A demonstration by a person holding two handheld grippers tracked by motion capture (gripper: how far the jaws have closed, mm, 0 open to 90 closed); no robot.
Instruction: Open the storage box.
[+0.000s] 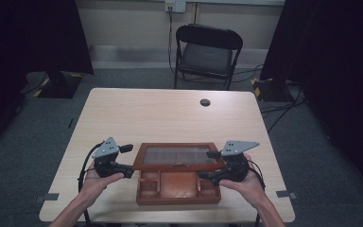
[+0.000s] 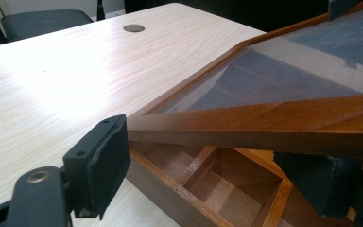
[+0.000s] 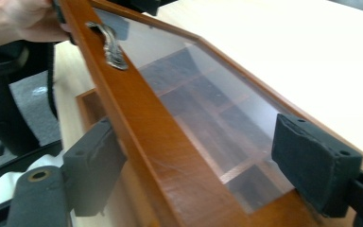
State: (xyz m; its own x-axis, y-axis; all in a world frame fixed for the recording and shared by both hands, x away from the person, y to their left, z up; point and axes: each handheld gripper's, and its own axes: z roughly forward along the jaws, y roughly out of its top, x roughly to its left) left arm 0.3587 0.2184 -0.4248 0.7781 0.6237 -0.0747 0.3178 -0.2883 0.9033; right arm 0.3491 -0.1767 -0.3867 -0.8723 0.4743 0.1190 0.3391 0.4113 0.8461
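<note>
A light wood-grain table [image 1: 170, 113] is set on grey carpet [image 1: 312, 156], with a round cable grommet [image 1: 205, 102] near its far edge. Beyond the table a black folding chair [image 1: 208, 54] is placed against a pale wall [image 1: 132, 21]. Black curtains [image 1: 33, 35] are hung at both sides of the chair. A wall socket [image 1: 175, 5] is seen above the chair.

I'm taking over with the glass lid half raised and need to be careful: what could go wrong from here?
1. The lid is held only at its front corners by the left gripper and right gripper; uneven lifting could twist the frame or strain the glass pane.
2. A slipping jaw would probably let the lid drop onto the box.
3. The box isn't held down, so it might slide on the table.
</note>
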